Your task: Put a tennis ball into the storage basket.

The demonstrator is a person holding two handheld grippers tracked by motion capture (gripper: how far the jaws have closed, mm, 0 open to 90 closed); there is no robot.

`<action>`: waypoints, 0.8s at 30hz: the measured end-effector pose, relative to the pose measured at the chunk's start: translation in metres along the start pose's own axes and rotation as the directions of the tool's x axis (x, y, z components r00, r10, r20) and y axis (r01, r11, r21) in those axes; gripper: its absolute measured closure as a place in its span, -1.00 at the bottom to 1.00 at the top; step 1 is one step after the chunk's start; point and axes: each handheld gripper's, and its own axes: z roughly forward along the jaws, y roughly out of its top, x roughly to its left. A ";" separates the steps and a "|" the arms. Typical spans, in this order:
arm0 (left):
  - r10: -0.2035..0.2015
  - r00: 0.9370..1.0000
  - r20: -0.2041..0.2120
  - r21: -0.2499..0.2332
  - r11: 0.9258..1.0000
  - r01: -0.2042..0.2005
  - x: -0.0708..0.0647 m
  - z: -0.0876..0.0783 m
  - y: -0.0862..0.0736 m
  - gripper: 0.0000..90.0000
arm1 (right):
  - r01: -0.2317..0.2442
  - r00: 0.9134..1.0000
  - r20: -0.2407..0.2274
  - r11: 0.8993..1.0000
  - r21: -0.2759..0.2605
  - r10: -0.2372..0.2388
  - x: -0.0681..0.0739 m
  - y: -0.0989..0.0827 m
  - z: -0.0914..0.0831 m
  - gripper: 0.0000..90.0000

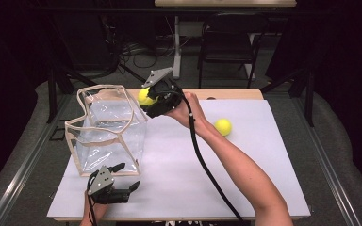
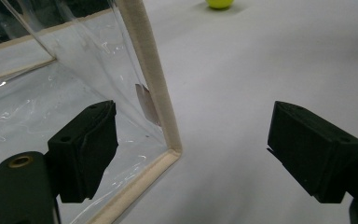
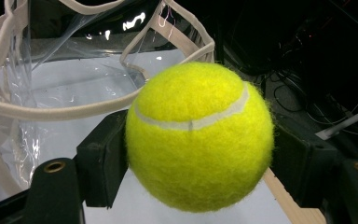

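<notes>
High view shows the white surface [image 1: 179, 165] carrying everything, with a strip of bare wood along its far edge. Next in size is the clear plastic bag [image 1: 108, 129] with cream piping along its edges, standing upright at the left part of the surface with its mouth open and its rim wavy. The person's right forearm reaches in from the bottom right toward the bag's far right corner, holding the right tool [image 1: 150, 100] up off the surface; its jaws pinch a yellow tennis ball [image 1: 144, 96], which sits just beside the bag's upper rim, at the outer side of that rim as far as the right gripper view tells. In that view the ball [image 3: 198, 135] is pressed between both black pads, with the bag's rim close behind it. The left tool [image 1: 128, 178] rests low at the near edge, just in front of the bag's near right corner, its jaws spread wide with nothing between them; one jaw lies against the bag's clear wall [image 2: 74, 93]. A second tennis ball [image 1: 223, 126] lies on the surface, to the right of the right hand.
</notes>
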 end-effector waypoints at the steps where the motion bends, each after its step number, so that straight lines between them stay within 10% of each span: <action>1: 0.001 1.000 0.002 -0.002 1.000 -0.001 0.000 0.000 0.000 -0.65 | -0.001 1.000 -0.001 1.000 0.000 0.001 0.000 0.001 0.000 -0.42; 24: 0.003 1.000 0.002 -0.006 1.000 -0.003 0.001 -0.001 0.000 -0.65 | 0.040 0.999 -0.011 0.999 -0.021 -0.040 0.011 0.033 0.008 -0.42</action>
